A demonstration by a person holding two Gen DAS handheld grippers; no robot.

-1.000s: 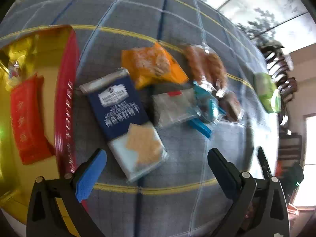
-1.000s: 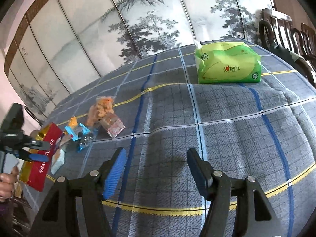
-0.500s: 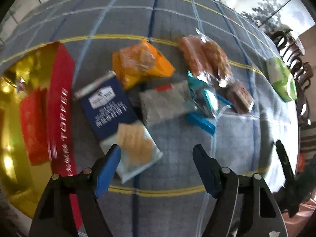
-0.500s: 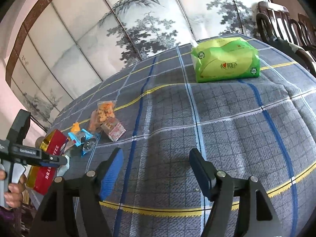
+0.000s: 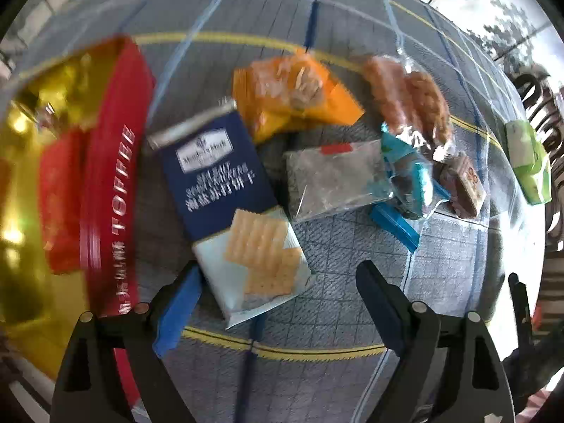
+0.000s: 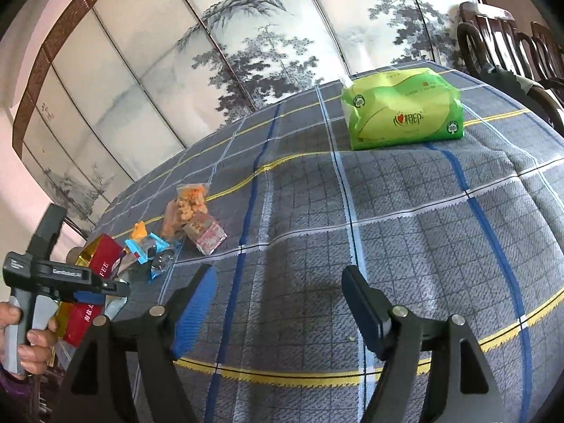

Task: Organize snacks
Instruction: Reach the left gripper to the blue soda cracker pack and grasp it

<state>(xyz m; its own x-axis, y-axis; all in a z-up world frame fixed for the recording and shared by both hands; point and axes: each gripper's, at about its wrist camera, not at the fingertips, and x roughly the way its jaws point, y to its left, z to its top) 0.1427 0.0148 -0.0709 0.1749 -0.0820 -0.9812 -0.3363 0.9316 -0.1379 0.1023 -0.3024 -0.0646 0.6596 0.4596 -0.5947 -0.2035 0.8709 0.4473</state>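
Left wrist view, left to right. Red toffee tin point(image 5: 116, 183) sits at the left counter edge, lid off, gold lining showing, a red packet point(image 5: 61, 201) lying inside it. Just right of the tin: navy sea salt cracker pack point(image 5: 229, 208), flat on the plaid cloth point(image 5: 335, 246), lower end nearest the camera. Above it an orange snack pouch point(image 5: 296, 95), tilted, touching the cracker pack's top corner. Next, a clear bag of grey-brown stuff point(image 5: 331, 179) with a red tab, then a teal wrapper point(image 5: 405, 179) overlapping that bag's right end. A clear bag of fried brown snacks point(image 5: 412, 102) lies above the teal one; a small wrapped brown block point(image 5: 465, 190) just beside it. Green tissue pack point(image 5: 528, 162) is well apart, toward the far right edge.

Left hand-held gripper point(image 5: 275, 310) points steeply down over the cracker pack. Jaws spread, have just been widening again after a brief narrowing. The pack's lower end lies between the fingers, pads not pressing on it; the blue pad point(image 5: 176, 313) is just beside its left edge. Frame is motion-blurred.

Right wrist view: a hand point(image 6: 28, 338) at far left holds the left tool above the tin. The snack cluster is near the counter's left edge. Right hand-held gripper point(image 6: 278, 306) hovers over bare cloth, angled down, jaws apart and just been opening, nothing between them. Tissue pack sits toward the far right edge, dark wooden chairs point(image 6: 511, 42) behind it, painted screen point(image 6: 246, 42) across the back.
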